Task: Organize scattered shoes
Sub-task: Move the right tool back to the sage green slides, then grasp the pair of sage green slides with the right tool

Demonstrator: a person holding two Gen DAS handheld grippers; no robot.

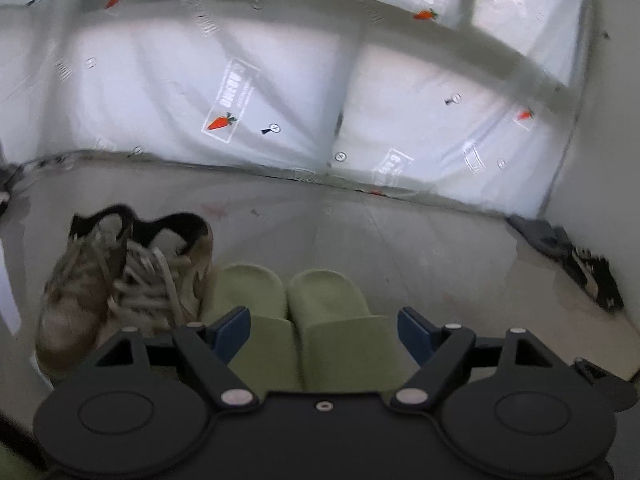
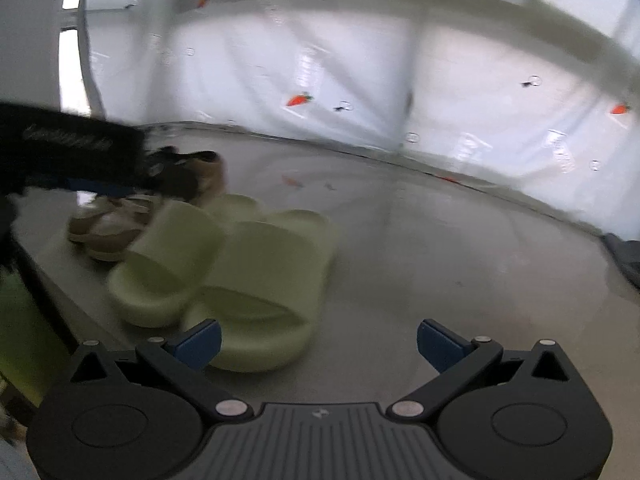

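A pair of pale green slippers [image 1: 320,300] lies side by side on the grey floor, just ahead of and below my left gripper [image 1: 323,334]. Its blue pads [image 1: 230,332] stand wide apart and hold nothing. Left of the slippers, touching them, sits a pair of beige laced sneakers [image 1: 128,276]. In the right wrist view the green slippers [image 2: 240,272] lie left of centre, with the sneakers [image 2: 116,224] behind them. My right gripper [image 2: 320,344] is open and empty, its left pad just in front of the nearer slipper.
A white plastic sheet with carrot prints [image 1: 280,92] closes off the back. Dark shoes [image 1: 592,276] lie along the right wall. A blurred black shape [image 2: 80,152] reaches in from the left above the sneakers. Something green [image 2: 24,320] stands at the lower left.
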